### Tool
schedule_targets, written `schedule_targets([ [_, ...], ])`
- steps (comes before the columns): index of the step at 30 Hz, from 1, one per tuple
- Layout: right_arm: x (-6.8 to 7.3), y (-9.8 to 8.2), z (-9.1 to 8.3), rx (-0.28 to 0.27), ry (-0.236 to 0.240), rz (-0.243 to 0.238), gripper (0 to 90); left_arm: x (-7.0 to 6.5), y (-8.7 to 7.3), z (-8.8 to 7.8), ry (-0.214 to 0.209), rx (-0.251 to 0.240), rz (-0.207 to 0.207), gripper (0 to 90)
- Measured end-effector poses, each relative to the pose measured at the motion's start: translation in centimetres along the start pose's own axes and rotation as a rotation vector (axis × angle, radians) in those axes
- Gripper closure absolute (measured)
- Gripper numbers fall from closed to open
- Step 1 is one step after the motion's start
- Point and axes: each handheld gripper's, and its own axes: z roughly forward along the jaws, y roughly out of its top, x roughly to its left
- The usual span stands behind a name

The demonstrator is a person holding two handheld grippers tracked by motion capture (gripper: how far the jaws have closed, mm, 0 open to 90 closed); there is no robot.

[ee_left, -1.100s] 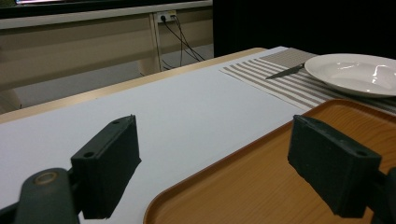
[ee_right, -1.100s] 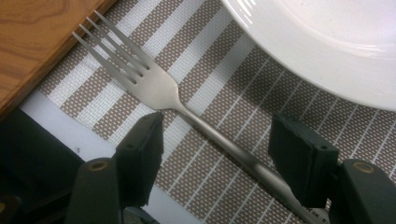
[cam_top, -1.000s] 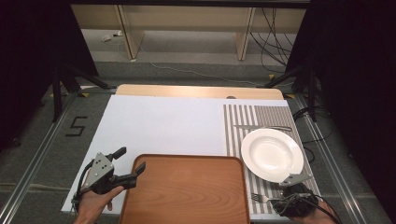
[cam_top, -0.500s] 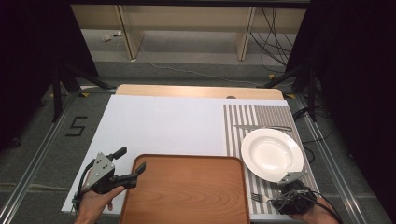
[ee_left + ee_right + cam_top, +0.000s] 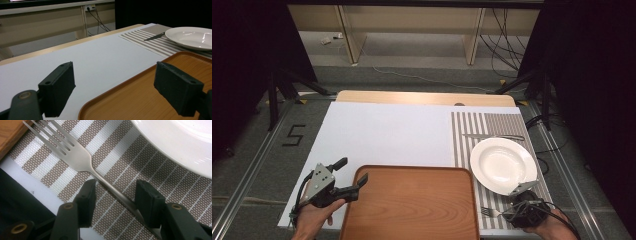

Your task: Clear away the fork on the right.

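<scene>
A silver fork (image 5: 77, 157) lies on the striped placemat (image 5: 120, 157), its tines (image 5: 487, 212) near the tray's right edge. My right gripper (image 5: 117, 192) is down over the fork's handle, one jaw on each side. The jaws have just been closing, but the gap is still much wider than the handle, so the gripper is open. The person's right hand holds it at the table's front right (image 5: 512, 214). My left gripper (image 5: 353, 170) stands open at the wooden tray's (image 5: 412, 205) left edge; its jaws straddle the tray rim (image 5: 140, 97) and grip nothing (image 5: 116, 77).
A white plate (image 5: 502, 165) sits on the placemat (image 5: 472, 130) just beyond the fork, and its rim (image 5: 175, 142) is close to my right jaw. A knife (image 5: 492, 136) lies behind the plate. A white sheet (image 5: 382, 135) covers the table's left and middle.
</scene>
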Motion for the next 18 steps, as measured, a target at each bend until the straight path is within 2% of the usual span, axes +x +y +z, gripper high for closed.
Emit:
schedule_targets([
  [1,-0.14,0.04,0.08,-0.007,-0.007,-0.025,53.7,0.01,0.00,0.01,-0.001,0.000,0.000,16.5],
  [2,-0.13,0.05,0.00,0.009,-0.005,-0.039,54.4,-0.01,0.01,-0.02,0.003,0.003,0.001,16.6],
  [4,0.05,0.18,-0.01,0.013,-0.012,-0.037,56.4,0.01,0.01,0.01,0.001,0.000,0.001,16.6],
  [5,0.01,0.24,0.06,0.006,-0.015,-0.053,56.9,0.01,0.01,0.01,0.001,0.000,0.001,16.5],
  [7,0.11,0.26,0.00,0.015,-0.016,-0.053,57.3,0.00,0.01,0.00,0.001,-0.001,0.001,16.6],
  [8,0.37,0.26,-0.10,0.035,-0.007,-0.031,58.1,-0.02,0.04,-0.06,0.005,0.003,0.003,16.7],
  [10,0.48,0.32,-0.10,0.040,-0.008,-0.029,59.0,-0.03,0.04,-0.06,0.005,0.004,0.003,16.7],
  [12,0.38,0.42,0.04,0.018,-0.021,-0.061,60.0,-0.02,0.01,0.01,0.001,-0.001,0.002,16.7],
  [14,0.69,0.47,-0.05,0.037,-0.016,-0.043,61.4,-0.03,0.01,0.01,0.001,0.000,0.003,16.7],
  [16,0.52,0.51,0.04,0.024,-0.025,-0.080,61.6,-0.04,0.01,0.00,0.001,-0.002,0.004,16.7],
  [17,0.56,0.51,0.03,0.025,-0.025,-0.080,61.9,-0.04,0.01,-0.01,0.002,-0.002,0.004,16.7],
  [18,0.78,0.48,-0.09,0.044,-0.017,-0.054,62.7,-0.04,0.00,-0.01,0.002,-0.002,0.004,16.8],
])
